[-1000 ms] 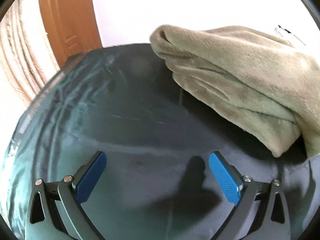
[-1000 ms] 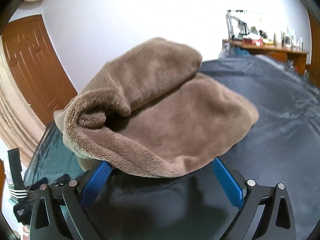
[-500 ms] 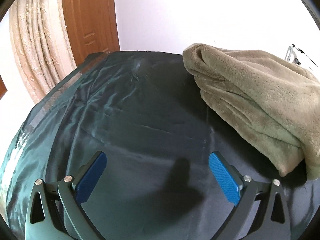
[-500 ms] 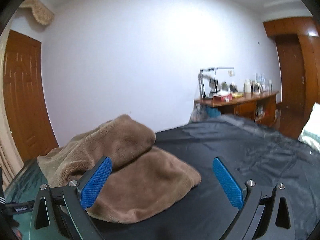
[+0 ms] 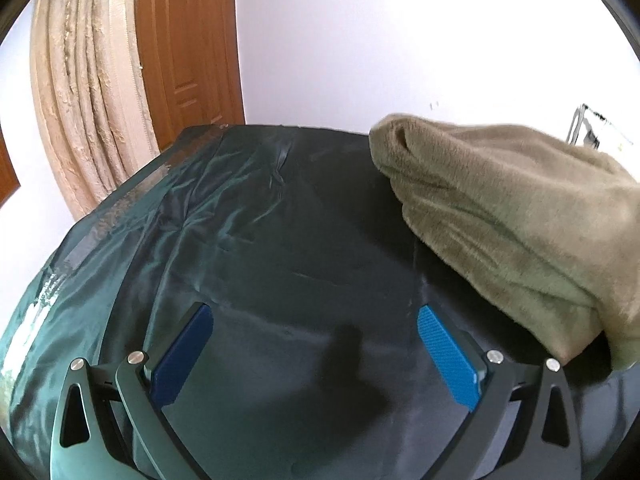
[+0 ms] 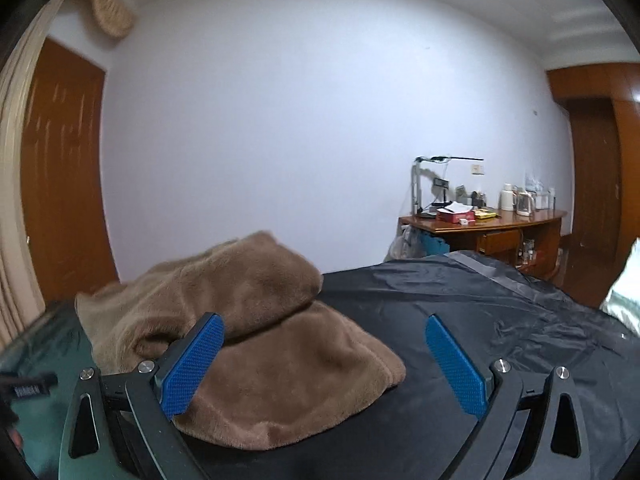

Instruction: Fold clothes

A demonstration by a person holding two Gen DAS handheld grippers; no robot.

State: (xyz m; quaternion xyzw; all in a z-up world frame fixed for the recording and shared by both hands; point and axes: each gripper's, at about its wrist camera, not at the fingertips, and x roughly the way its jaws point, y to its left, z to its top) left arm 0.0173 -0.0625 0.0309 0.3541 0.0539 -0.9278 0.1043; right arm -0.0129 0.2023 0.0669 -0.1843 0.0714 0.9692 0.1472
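A folded brown fleece garment (image 6: 256,332) lies in a thick bundle on the dark sheet-covered bed (image 6: 500,320). In the left wrist view the same garment (image 5: 512,216) looks tan and sits at the right. My left gripper (image 5: 316,356) is open over bare dark sheet, left of the bundle, with nothing between its blue pads. My right gripper (image 6: 324,364) is open too, raised behind the bundle's near edge. Its left pad (image 6: 192,364) overlaps the fleece in the picture; whether it touches I cannot tell.
A green satin cloth (image 5: 132,240) covers the bed's left side. Cream curtains (image 5: 84,92) and a wooden door (image 5: 188,48) stand beyond it. A wooden desk (image 6: 484,228) with a lamp, boxes and a kettle stands against the far wall. A pale pillow (image 6: 624,288) shows at the right edge.
Both grippers have pulled back and tilted up from the folded fleece, which now lies released on the bed. The right view rose from close over the bundle to the room's far wall.
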